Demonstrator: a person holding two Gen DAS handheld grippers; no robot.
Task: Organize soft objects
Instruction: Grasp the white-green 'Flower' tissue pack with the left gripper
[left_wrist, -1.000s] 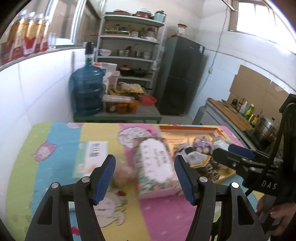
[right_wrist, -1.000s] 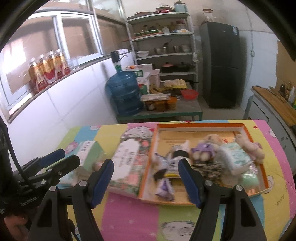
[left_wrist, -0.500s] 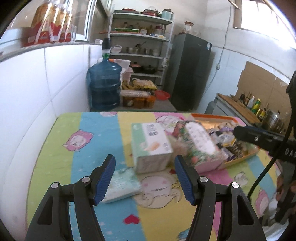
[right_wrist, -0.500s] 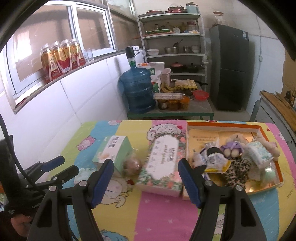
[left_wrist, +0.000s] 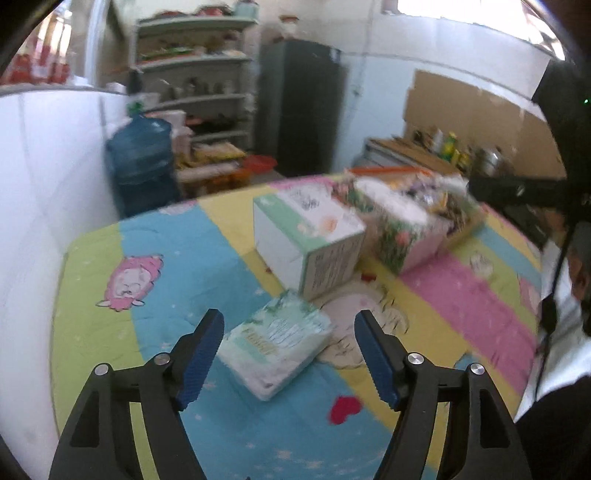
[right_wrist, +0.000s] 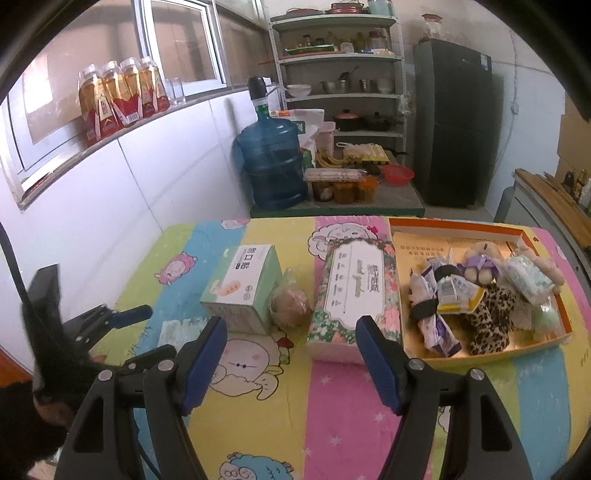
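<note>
My left gripper (left_wrist: 288, 354) is open, its jaws either side of a soft pale-green tissue pack (left_wrist: 277, 343) lying on the striped cloth; the pack also shows in the right wrist view (right_wrist: 181, 330). My right gripper (right_wrist: 291, 363) is open and empty, just in front of a floral tissue box (right_wrist: 354, 291). A green-white box (right_wrist: 243, 284) and a bagged brown ball (right_wrist: 290, 306) lie left of it. An orange tray (right_wrist: 458, 225) at the right holds plush toys (right_wrist: 487, 314) and tissue packs (right_wrist: 528, 277).
The left gripper shows in the right wrist view (right_wrist: 110, 321) at the table's left edge. A white tiled wall (right_wrist: 110, 192) runs along the left. Behind the table stand a water jug (right_wrist: 273, 166), shelves (right_wrist: 340, 74) and a dark fridge (right_wrist: 454, 122).
My left gripper has swung left and come down toward the pale-green tissue pack, which now lies between its jaws. My right gripper has drawn back a little from the table.
</note>
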